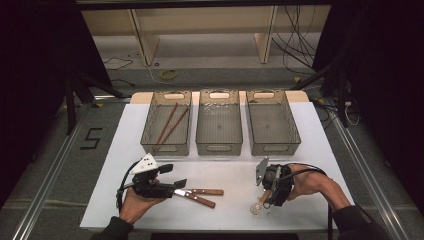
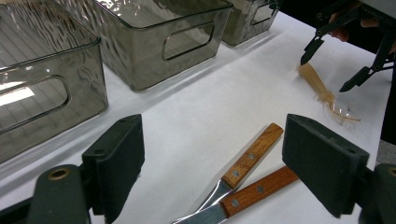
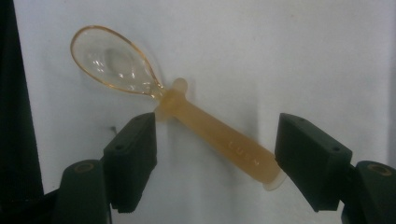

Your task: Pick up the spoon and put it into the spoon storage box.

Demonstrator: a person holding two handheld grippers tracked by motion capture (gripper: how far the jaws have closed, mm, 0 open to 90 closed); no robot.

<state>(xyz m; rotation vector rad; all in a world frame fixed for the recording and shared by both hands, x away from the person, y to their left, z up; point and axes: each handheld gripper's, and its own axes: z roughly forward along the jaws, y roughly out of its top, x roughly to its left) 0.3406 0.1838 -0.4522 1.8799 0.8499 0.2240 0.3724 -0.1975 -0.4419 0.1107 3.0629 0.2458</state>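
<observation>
Right gripper (image 1: 266, 196) is held near the table's near right edge, jaws pointed down at the sheet, hand wrapped around its body from the right. Jaws are set wide, nothing clamped. The spoon (image 1: 261, 204) lies flat on the white table (image 1: 235, 170) between them; in the right gripper view the amber handle (image 3: 224, 142) runs diagonally across the gap, its end just beside the right pad, the clear bowl (image 3: 112, 60) well past the jaws.

Left gripper (image 1: 170, 176) is held level at near left, hand under it, jaws wide and empty. Its view gives the detail: two wood-handled spatulas (image 2: 243, 177) lie on the table between and beyond the pads, untouched, side by side.

The high view adds three grey bins (image 1: 218, 122) in a row at the far side; chopsticks (image 1: 170, 125) lie in the left bin.
</observation>
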